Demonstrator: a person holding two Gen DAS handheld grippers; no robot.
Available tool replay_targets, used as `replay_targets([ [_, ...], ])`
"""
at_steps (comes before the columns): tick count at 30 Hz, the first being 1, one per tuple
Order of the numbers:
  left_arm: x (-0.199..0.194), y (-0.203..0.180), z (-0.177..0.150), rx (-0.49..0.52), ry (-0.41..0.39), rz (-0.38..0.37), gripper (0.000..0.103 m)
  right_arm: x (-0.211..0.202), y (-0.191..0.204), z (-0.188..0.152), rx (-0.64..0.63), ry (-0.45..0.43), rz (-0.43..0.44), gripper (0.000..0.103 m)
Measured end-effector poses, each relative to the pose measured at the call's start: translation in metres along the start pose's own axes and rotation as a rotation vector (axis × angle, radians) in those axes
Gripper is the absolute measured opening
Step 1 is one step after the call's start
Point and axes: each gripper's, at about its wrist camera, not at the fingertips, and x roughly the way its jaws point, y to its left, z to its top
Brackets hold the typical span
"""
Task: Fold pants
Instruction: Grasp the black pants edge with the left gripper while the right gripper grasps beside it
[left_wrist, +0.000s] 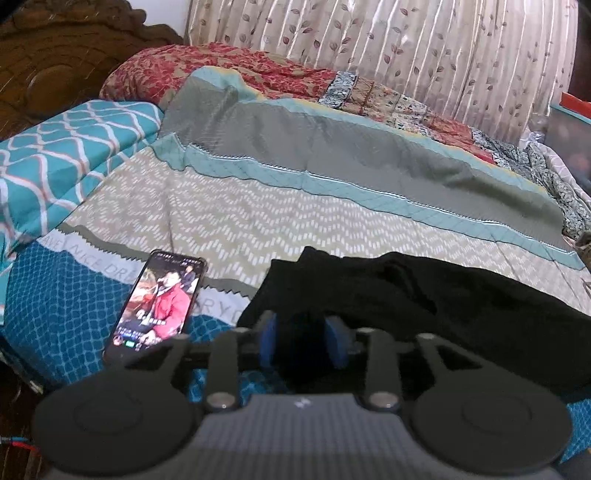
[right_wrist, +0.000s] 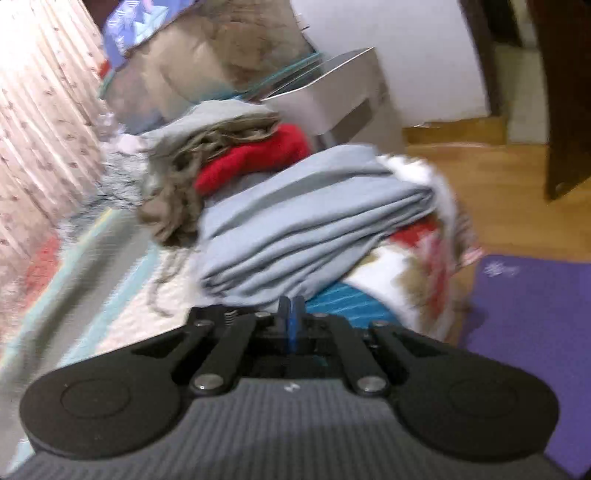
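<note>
Black pants lie bunched on a patterned bedspread, just right of a lit phone lying on the same cover. The left gripper hangs over the pants' near left edge, its blue pads partly apart with dark cloth showing between them, grip unclear. The right gripper, jaws pressed together and empty, faces a folded grey sheet; no pants show there
</note>
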Motion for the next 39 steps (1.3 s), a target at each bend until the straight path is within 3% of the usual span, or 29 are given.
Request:
replay_targets([
  [4, -0.014, 0.025, 0.005, -0.115, -0.036, -0.041, 0.041, -0.018, 0.012, -0.008, -0.091, -0.009, 0.050, 0.010],
  [7, -0.013, 0.048, 0.013, -0.235, -0.026, -0.073, 0.042, -0.019, 0.032, -0.021, -0.125, 0.062, 0.147, 0.015],
  [10, -0.007, 0.064, 0.015, -0.368, 0.011, -0.150, 0.041, -0.020, 0.070, -0.043, -0.201, 0.141, 0.279, 0.016],
  [12, -0.003, 0.070, 0.013, -0.421, 0.030, -0.187, 0.041, -0.025, 0.109, -0.065, -0.304, 0.213, 0.415, 0.023],
  [14, 0.000, 0.074, 0.009, -0.445, 0.036, -0.195, 0.042, -0.041, 0.159, -0.092, -0.457, 0.273, 0.565, 0.042],
  [18, -0.003, 0.088, 0.003, -0.487, 0.011, -0.186, 0.041, -0.099, 0.264, -0.158, -0.850, 0.338, 0.887, 0.048],
  [23, -0.019, 0.115, -0.005, -0.535, -0.046, -0.167, 0.041, -0.188, 0.364, -0.244, -1.290, 0.347, 1.321, 0.070],
  [26, -0.030, 0.122, -0.009, -0.508, -0.067, -0.145, 0.041, -0.215, 0.406, -0.294, -1.491, 0.363, 1.472, 0.077],
  [28, -0.035, 0.126, -0.012, -0.484, -0.077, -0.139, 0.042, -0.220, 0.427, -0.329, -1.609, 0.358, 1.477, 0.077],
  [31, -0.037, 0.130, -0.017, -0.467, -0.072, -0.150, 0.042, -0.194, 0.451, -0.372, -1.729, 0.403, 1.329, 0.072],
  [32, -0.036, 0.131, -0.019, -0.466, -0.068, -0.158, 0.042, -0.183, 0.459, -0.381, -1.742, 0.445, 1.271, 0.053],
  [33, -0.034, 0.131, -0.020, -0.465, -0.062, -0.168, 0.042, -0.170, 0.462, -0.384, -1.732, 0.491, 1.234, 0.041],
  [34, -0.031, 0.131, -0.020, -0.464, -0.056, -0.178, 0.042, -0.161, 0.466, -0.383, -1.689, 0.516, 1.200, 0.021],
  [36, -0.025, 0.129, -0.020, -0.464, -0.048, -0.198, 0.042, -0.150, 0.474, -0.362, -1.524, 0.474, 1.157, 0.018],
  [39, -0.009, 0.123, -0.015, -0.472, -0.027, -0.266, 0.042, -0.148, 0.480, -0.323, -1.339, 0.331, 1.118, 0.017],
])
